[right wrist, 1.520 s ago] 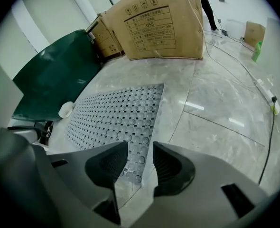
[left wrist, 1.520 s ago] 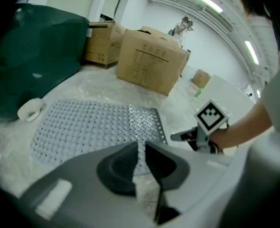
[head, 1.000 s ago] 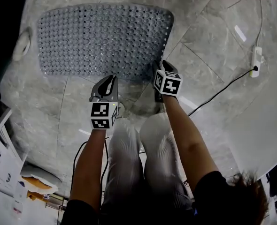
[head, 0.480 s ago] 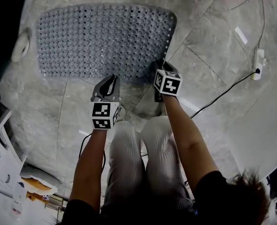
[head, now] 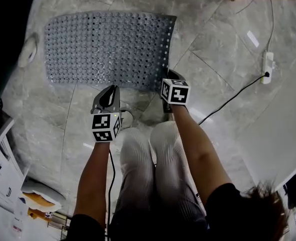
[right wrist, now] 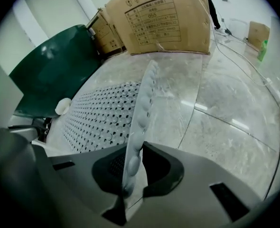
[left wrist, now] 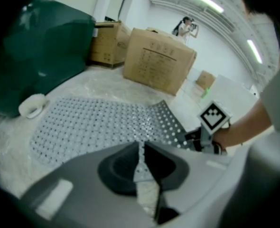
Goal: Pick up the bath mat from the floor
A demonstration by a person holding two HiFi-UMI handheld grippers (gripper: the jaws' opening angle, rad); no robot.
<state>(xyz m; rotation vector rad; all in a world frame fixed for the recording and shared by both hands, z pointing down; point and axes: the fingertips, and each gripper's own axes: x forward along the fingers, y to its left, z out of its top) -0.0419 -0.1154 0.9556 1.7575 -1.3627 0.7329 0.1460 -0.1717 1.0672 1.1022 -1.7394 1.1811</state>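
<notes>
The grey perforated rubber bath mat (head: pixel 103 46) is lying in the upper left of the head view on the pale marble floor (head: pixel 223 69), with its lower right corner curling upward. The left gripper (head: pixel 108 90) is pinching the mat's lower edge. The right gripper (head: pixel 168 77), whose jaws have just been closing, is clamping that raised corner.

Grey perforated rubber bath mat (head: pixel 108 49): near edge lifted off grey marble floor (head: pixel 223 69); right corner now curled upward.
Right gripper (head: pixel 167 77): jaws just closed onto mat edge.
Left gripper (head: pixel 109 89): raised with mat edge.
</notes>
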